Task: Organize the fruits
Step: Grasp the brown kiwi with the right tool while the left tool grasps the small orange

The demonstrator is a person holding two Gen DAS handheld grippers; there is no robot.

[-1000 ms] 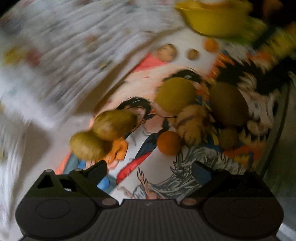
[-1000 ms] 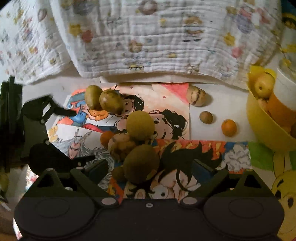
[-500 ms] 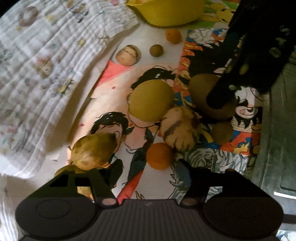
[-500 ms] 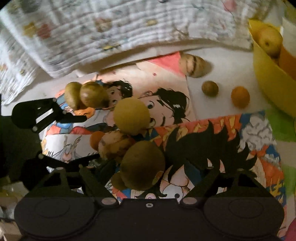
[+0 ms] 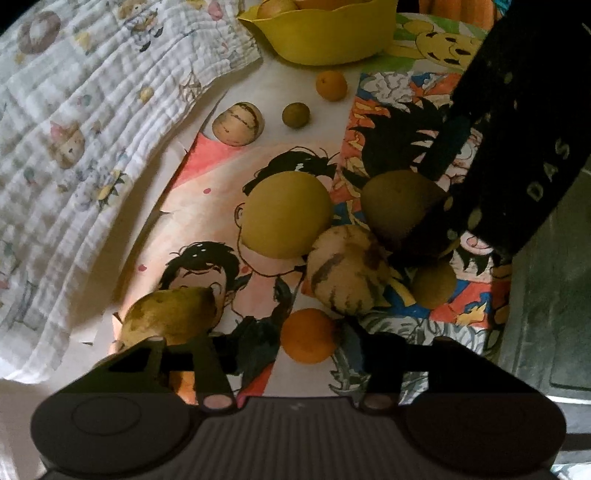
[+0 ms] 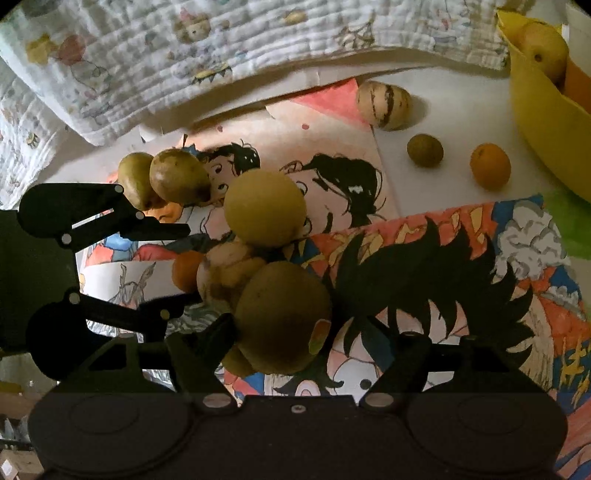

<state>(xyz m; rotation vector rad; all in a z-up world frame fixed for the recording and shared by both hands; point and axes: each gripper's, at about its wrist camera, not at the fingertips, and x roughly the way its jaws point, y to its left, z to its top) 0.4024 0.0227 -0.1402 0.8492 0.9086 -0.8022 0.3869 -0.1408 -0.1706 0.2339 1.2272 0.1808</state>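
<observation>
Fruits lie on a cartoon-print cloth. My left gripper is open, low over a small orange that sits between its fingers. A green pear lies by its left finger. A striped melon and a round yellow-green fruit lie beyond. My right gripper is open around a large brownish-green fruit, which sits against its left finger. The left gripper shows in the right wrist view.
A yellow bowl with fruit stands at the far side; it also shows in the right wrist view. Near it lie a small orange, a small green fruit and a striped melon. A white quilted blanket borders the cloth.
My left gripper has moved forward and down over the small orange. My right gripper has closed in on the large brownish-green fruit.
</observation>
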